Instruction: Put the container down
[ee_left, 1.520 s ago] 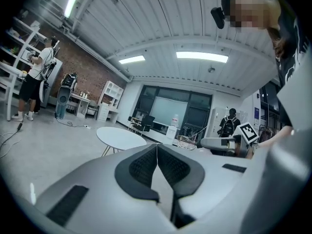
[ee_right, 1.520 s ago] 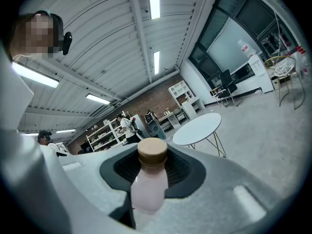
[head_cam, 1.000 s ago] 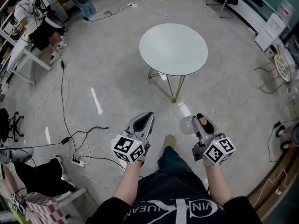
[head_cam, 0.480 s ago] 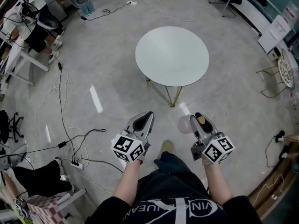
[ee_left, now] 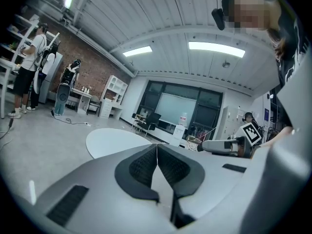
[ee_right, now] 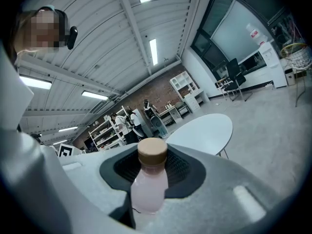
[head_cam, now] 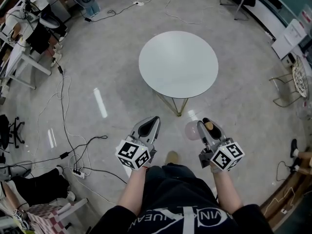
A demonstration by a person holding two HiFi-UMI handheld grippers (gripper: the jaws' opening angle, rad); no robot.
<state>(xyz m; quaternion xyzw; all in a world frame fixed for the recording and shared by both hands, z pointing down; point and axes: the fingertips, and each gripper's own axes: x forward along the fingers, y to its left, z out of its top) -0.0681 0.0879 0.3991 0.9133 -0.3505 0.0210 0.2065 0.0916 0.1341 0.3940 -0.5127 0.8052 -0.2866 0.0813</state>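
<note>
**Bottle in hand, not yet at the tabletop**

Holding a pale pink bottle [ee_right: 147, 184] with a tan cap in the right gripper [head_cam: 205, 125], clamped by the body between the two dark pads, cap upward in the right gripper view. Held up in the air, in front of the body and above the grey floor [head_cam: 112, 72], touching nothing but that gripper. Carrying nothing in the left gripper [head_cam: 152, 123]: closed tight, pad against pad, no gap and nothing between, level with the right one and just beside it.

Facing a round white tabletop [head_cam: 178, 64] on thin gold legs, ahead of both grippers and well apart from them, with floor in between.

Judging progress: early to middle. Done, by the look of it: picked up and firmly gripped. Left to do: closing the gap to the tabletop, lowering the bottle upright onto it, opening the right gripper, drawing back. Probably worth aiming well in from the rim and releasing only once the base sits flat, given the tall shape and narrow foot.
</note>
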